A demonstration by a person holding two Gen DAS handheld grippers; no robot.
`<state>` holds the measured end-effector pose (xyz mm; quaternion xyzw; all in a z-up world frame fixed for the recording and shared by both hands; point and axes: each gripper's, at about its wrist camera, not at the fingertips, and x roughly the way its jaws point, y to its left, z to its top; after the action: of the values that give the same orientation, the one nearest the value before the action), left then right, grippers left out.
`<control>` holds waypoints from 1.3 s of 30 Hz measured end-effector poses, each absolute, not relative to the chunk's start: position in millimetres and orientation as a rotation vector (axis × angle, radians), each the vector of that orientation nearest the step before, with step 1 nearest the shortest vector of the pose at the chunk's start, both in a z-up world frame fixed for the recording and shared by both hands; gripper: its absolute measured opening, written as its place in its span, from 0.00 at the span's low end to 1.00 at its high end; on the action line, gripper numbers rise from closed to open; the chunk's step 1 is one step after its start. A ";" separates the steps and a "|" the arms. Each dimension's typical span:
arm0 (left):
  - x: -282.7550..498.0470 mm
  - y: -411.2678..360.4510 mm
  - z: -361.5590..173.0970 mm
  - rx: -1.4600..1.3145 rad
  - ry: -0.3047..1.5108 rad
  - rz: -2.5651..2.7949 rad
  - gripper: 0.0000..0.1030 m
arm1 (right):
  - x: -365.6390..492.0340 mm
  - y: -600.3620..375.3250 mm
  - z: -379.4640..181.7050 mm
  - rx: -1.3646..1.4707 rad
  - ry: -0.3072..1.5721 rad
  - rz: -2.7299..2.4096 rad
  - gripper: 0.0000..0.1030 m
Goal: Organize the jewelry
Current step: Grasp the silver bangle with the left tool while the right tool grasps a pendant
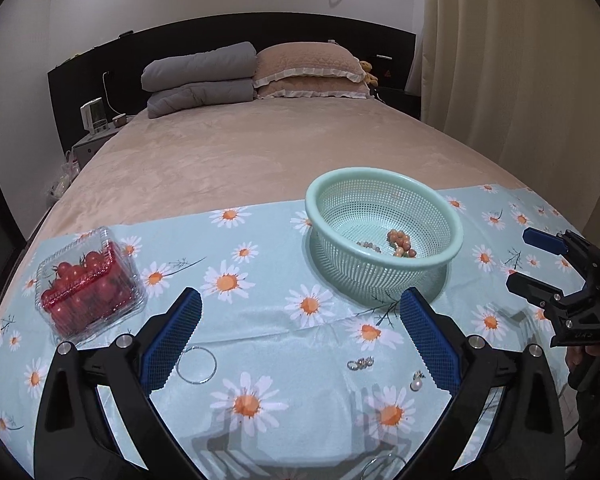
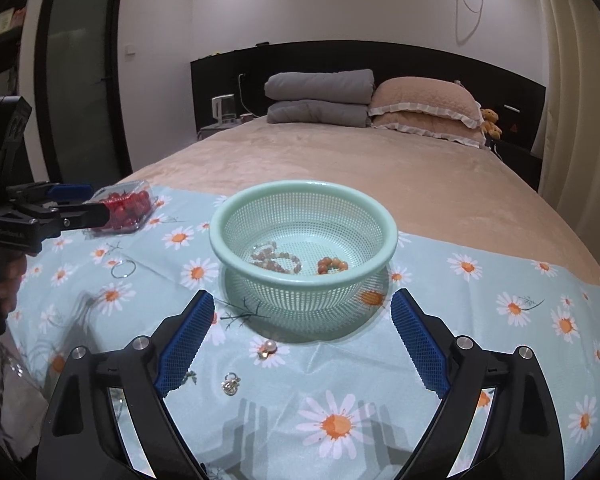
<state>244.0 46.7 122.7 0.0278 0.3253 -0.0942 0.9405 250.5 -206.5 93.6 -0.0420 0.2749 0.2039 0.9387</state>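
Left wrist view: hovering left gripper (image 1: 300, 334) spread wide, empty, short of the basket (image 1: 384, 216); silver ring (image 1: 196, 365) lying nearer (approach low, straddling it).

Right wrist view: holding right gripper (image 2: 302, 338) spread, empty, before the basket; pearl earring (image 2: 268, 349) waiting just in front.

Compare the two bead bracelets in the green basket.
The orange bracelet has large, bright orange beads; the pinkish bracelet has smaller, paler beads. The orange bracelet is bunched near the wall of the basket; the pinkish bracelet spreads wider across the bottom. Both are beaded loops lying inside.
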 end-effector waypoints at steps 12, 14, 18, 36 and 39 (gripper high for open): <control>192.3 34.2 64.6 0.091 0.761 -0.258 0.94 | 235.8 -187.0 62.3 -0.107 0.634 0.435 0.83; 183.7 27.2 52.5 0.090 0.764 -0.277 0.94 | 236.5 -185.2 57.4 -0.107 0.650 0.439 0.83; 170.2 13.0 27.6 0.130 0.785 -0.327 0.94 | 237.6 -181.4 47.4 -0.119 0.674 0.441 0.83; 146.1 -6.3 -15.8 0.210 0.786 -0.329 0.54 | 244.2 -156.3 -5.5 -0.123 0.790 0.459 0.23; 146.7 -2.4 -13.7 0.171 0.806 -0.346 0.36 | 247.6 -161.8 -5.1 -0.093 0.805 0.451 0.11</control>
<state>146.7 -2.4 -13.7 0.0829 0.3897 -0.1673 0.9018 247.6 -161.8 -5.1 -0.0449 0.3880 0.2174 0.8945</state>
